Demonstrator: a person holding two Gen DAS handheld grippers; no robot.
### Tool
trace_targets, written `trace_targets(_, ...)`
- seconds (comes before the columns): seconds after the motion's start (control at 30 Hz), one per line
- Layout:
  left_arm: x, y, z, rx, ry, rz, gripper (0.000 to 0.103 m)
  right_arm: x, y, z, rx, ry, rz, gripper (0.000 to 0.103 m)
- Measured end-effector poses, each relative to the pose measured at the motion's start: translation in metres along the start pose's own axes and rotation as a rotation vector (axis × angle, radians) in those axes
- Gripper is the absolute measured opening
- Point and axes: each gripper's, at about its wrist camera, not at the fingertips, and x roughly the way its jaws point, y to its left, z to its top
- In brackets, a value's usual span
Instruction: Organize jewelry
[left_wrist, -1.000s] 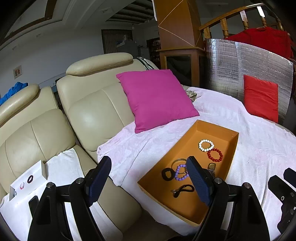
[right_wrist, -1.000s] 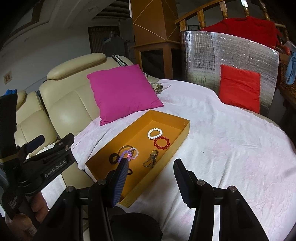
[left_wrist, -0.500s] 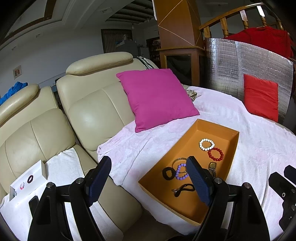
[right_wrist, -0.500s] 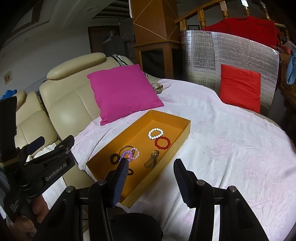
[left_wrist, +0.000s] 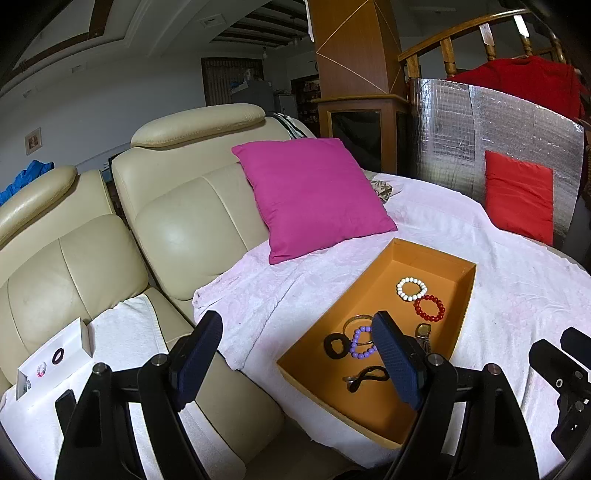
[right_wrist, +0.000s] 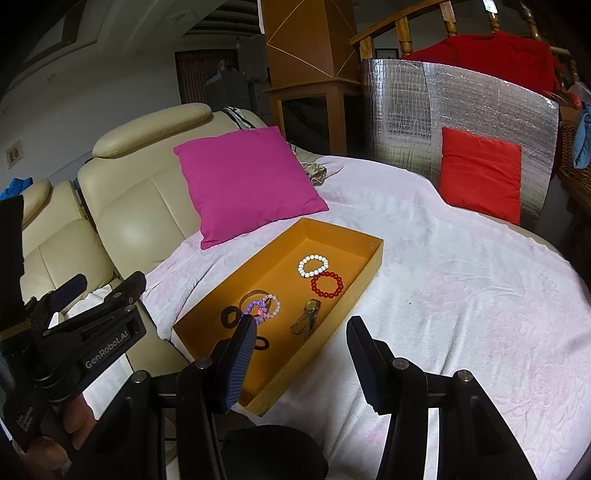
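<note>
Both the left gripper (left_wrist: 295, 354) and right gripper (right_wrist: 301, 358) are hovering with fingers open and empty over the table's (right_wrist: 461, 295) near edge, by the orange tray (right_wrist: 373, 258) of bracelets.

An orange tray (left_wrist: 384, 424) on the white cloth (left_wrist: 517, 288) holds a white bracelet (left_wrist: 411, 288) touching a red bracelet (left_wrist: 429, 308).

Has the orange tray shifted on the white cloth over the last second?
No. The orange tray keeps its place beside the magenta cushion in both views.
</note>
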Motion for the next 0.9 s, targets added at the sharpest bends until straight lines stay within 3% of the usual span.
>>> trace_targets(0.9, 0.011, 0.016, -0.001, -0.027, 0.021, 0.013, 0.083, 0.008, 0.016, 0.003, -0.018, 0.001, 0.003, 0.055)
